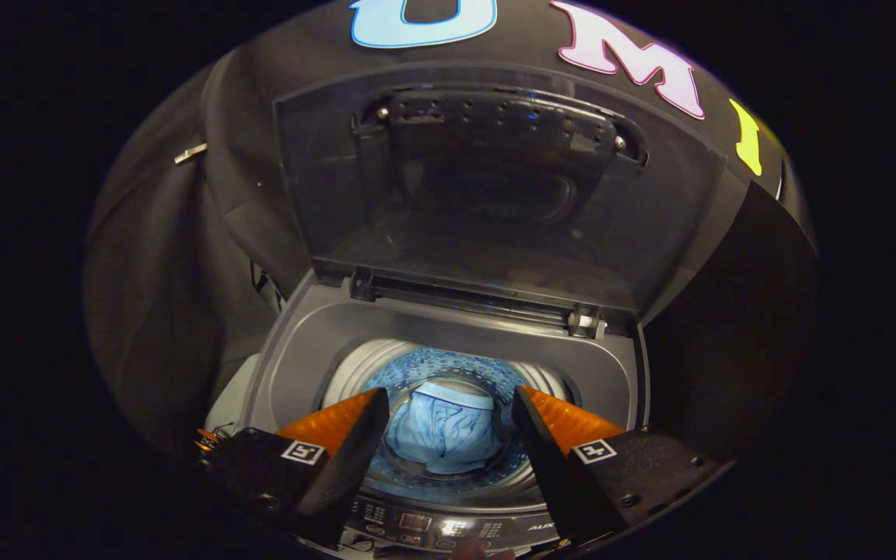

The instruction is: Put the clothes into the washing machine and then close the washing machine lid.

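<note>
A top-loading washing machine stands below me with its dark lid raised upright behind the tub. A light blue garment lies at the bottom of the drum. My gripper hovers above the opening, open, with nothing between its fingers. The garment shows in the gap between the two fingers, well below them.
The machine's control panel runs along its front edge, just under the fingers. Black cloth walls close in behind and on both sides of the machine. The lid's hinges sit at the back rim of the opening.
</note>
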`<state>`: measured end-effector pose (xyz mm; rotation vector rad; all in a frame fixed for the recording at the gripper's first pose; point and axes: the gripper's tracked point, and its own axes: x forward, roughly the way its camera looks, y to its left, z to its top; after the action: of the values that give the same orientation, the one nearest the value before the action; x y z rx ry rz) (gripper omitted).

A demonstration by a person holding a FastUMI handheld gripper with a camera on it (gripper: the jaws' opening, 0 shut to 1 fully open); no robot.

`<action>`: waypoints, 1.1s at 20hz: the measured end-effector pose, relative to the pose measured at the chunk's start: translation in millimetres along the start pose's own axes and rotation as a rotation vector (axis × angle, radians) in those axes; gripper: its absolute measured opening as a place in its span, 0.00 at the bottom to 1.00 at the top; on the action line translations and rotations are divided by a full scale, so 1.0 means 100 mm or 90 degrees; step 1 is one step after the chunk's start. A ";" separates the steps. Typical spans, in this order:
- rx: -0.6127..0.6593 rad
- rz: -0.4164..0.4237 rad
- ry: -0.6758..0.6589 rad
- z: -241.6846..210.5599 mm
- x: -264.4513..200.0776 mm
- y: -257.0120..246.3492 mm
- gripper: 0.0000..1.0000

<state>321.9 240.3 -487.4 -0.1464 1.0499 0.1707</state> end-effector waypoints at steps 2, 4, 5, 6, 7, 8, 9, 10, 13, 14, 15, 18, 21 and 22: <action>0.001 0.020 -0.009 0.05 -0.14 0.08 0.99; -0.005 0.048 -0.025 0.12 -0.33 0.19 0.99; -0.011 0.058 -0.036 0.16 -0.42 0.21 0.99; -0.018 0.063 -0.050 0.21 -0.52 0.23 0.99; -0.023 0.065 -0.068 0.27 -0.61 0.22 0.99; -0.026 0.067 -0.087 0.35 -0.71 0.21 0.99; -0.026 0.070 -0.104 0.44 -0.81 0.21 0.99; -0.021 0.082 -0.118 0.51 -0.90 0.23 0.99; -0.014 0.098 -0.150 0.75 -1.16 0.17 0.99; -0.009 0.100 -0.163 0.84 -1.24 0.15 0.99; -0.007 0.100 -0.177 0.94 -1.33 0.12 0.99; -0.012 0.079 -0.234 1.26 -1.52 -0.03 0.99; -0.008 0.060 -0.275 1.54 -1.63 -0.15 0.99; -0.002 0.058 -0.291 1.65 -1.65 -0.18 0.99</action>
<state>385.5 244.6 -261.6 -0.0570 0.6014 0.2745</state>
